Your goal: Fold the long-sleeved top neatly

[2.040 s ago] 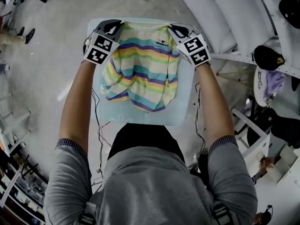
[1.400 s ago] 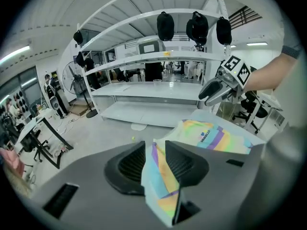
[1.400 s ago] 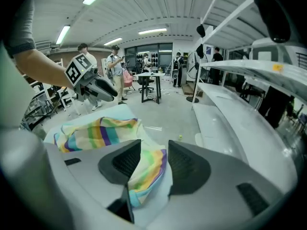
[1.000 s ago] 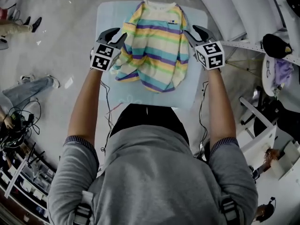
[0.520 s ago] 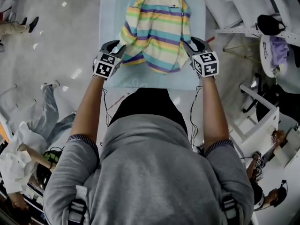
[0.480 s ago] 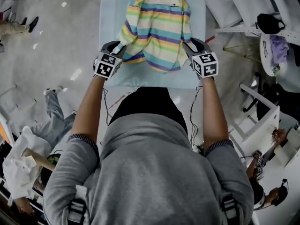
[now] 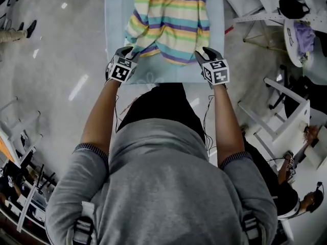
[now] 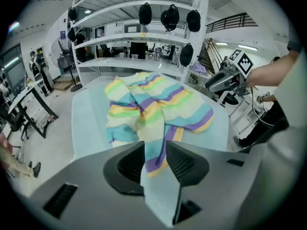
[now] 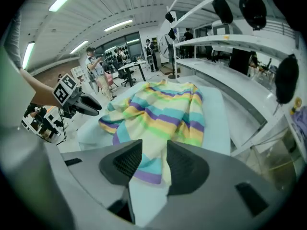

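Observation:
The striped long-sleeved top (image 7: pixel 168 19) lies rumpled on the light-blue table (image 7: pixel 115 14), collar at the far end. My left gripper (image 7: pixel 129 51) hangs over the hem's near-left corner, and my right gripper (image 7: pixel 203 54) over its near-right corner. In the left gripper view, the jaws (image 8: pixel 152 145) stand apart, with a teal, purple and yellow strip of the top (image 8: pixel 153 104) and bare table (image 8: pixel 88 123) showing through the gap. In the right gripper view, the jaws (image 9: pixel 154 150) also stand apart over the purple-edged hem of the top (image 9: pixel 163 109). Neither pair presses on the cloth.
White shelving with black caps (image 8: pixel 168 16) stands beyond the table's far end. A white rack and chair frames (image 7: pixel 276 116) crowd the right side. Grey floor (image 7: pixel 61 60) lies to the left. People (image 9: pixel 96 63) stand far off in the hall.
Both grippers have drawn back along the top's sides toward me, to the hem corners near the table's front edge. The top lies as before.

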A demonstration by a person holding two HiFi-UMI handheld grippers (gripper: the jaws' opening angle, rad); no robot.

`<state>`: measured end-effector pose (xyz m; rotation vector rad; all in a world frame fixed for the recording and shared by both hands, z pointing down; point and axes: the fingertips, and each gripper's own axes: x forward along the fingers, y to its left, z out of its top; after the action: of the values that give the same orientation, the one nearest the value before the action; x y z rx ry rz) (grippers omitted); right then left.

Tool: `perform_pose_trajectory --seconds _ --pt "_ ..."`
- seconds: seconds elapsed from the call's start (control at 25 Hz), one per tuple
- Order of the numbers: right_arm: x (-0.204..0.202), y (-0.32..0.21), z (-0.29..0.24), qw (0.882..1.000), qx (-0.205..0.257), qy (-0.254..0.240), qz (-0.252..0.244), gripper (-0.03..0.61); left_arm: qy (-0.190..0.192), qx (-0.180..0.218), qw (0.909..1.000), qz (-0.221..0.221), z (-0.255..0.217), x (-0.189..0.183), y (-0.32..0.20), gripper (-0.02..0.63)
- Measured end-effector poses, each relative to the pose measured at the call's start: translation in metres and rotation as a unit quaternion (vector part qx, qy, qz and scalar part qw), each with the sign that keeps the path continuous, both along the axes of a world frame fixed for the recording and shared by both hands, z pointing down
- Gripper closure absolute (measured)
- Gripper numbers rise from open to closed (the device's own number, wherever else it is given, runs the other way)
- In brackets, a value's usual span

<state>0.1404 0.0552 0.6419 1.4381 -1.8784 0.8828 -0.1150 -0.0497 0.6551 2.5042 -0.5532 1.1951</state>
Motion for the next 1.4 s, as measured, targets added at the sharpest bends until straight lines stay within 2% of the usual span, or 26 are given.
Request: perform_pose_trajectory --seconds 0.28,0.48,0.52,0.6,0.72,0.88,1.12,1.16,1.28,1.4 --pt "-0.003 0.042 0.059 0.998 -0.059 -0.009 0.036 0.405 -0.036 -0.016 0.9989 -0.026 0.05 -0.014 0.013 0.427" --pt "-0.011 0.048 0.087 0.995 -0.084 -0.019 0.044 0.431 -0.042 -0.028 0.9982 -0.033 0.062 -0.017 0.014 0.445" --pt "-0.01 0.047 0.091 0.995 -0.088 -0.019 0.049 0.457 -0.041 -0.03 0.9981 -0.035 0.063 -0.018 0.014 0.467" --pt "-0.005 0.047 0.092 0.994 -0.09 -0.019 0.063 0.572 -0.034 -0.038 0.9977 -0.045 0.059 -0.021 0.012 0.56" --pt "0.008 0.051 0.084 0.993 -0.086 -0.023 0.084 0.572 -0.002 -0.066 0.9949 -0.077 0.047 -0.028 0.012 0.589" --pt "0.029 0.072 0.067 0.991 -0.082 -0.02 0.107 0.572 0.061 -0.106 0.9843 -0.127 0.026 -0.043 0.015 0.591" --pt "0.032 0.088 0.06 0.988 -0.079 -0.038 0.13 0.571 0.081 -0.109 0.9772 -0.163 0.009 -0.067 0.02 0.591" --pt "0.028 0.085 0.057 0.988 -0.075 -0.039 0.128 0.56 0.082 -0.108 0.9767 -0.166 0.008 -0.069 0.02 0.591" --pt "0.014 0.07 0.057 0.99 -0.069 -0.042 0.112 0.459 0.081 -0.105 0.9762 -0.172 0.006 -0.07 0.02 0.591" --pt "0.002 0.06 0.077 0.991 -0.077 -0.04 0.099 0.418 0.08 -0.103 0.976 -0.174 0.007 -0.07 0.022 0.591"
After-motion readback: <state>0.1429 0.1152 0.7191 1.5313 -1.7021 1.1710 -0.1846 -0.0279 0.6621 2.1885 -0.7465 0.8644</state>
